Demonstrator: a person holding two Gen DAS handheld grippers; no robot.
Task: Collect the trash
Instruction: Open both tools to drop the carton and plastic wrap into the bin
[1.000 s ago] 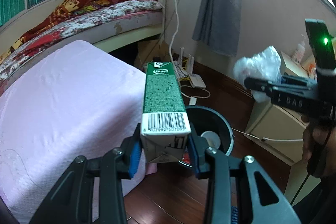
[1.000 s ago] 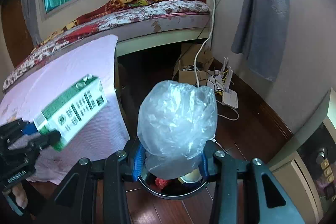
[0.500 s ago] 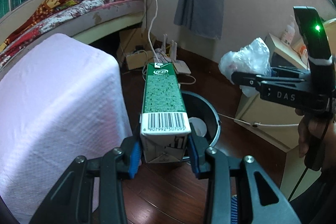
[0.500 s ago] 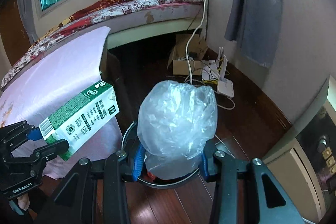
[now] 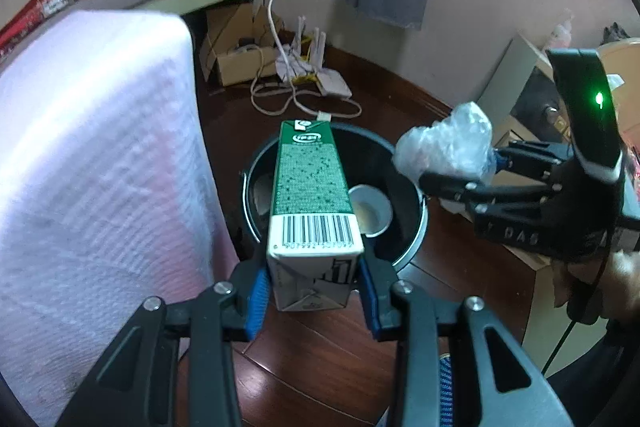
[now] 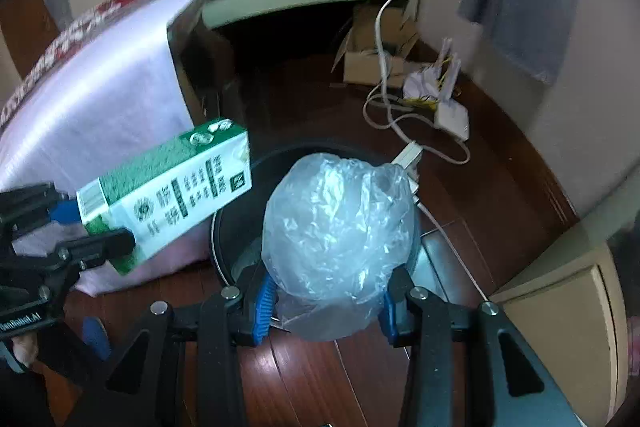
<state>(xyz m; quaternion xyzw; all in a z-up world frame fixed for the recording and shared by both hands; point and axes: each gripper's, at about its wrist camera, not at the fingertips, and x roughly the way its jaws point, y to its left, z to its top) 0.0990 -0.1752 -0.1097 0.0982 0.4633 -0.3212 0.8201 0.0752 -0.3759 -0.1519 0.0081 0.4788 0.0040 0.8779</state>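
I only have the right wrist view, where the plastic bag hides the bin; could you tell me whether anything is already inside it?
Observer: Yes, a white cup lies inside the black bin.
Operator: Is the carton gripped squarely?
Observer: Both blue pads of the left tongs press the green carton near its barcode end.
Operator: Where does it point?
Observer: Its top end lines up over the bin's opening.

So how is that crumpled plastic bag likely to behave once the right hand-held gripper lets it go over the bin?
The plastic bag looks thin and crinkled, so probably very light and floppy. It balloons above the right hand-held gripper, so it may spring open and drift rather than drop straight into the bin.
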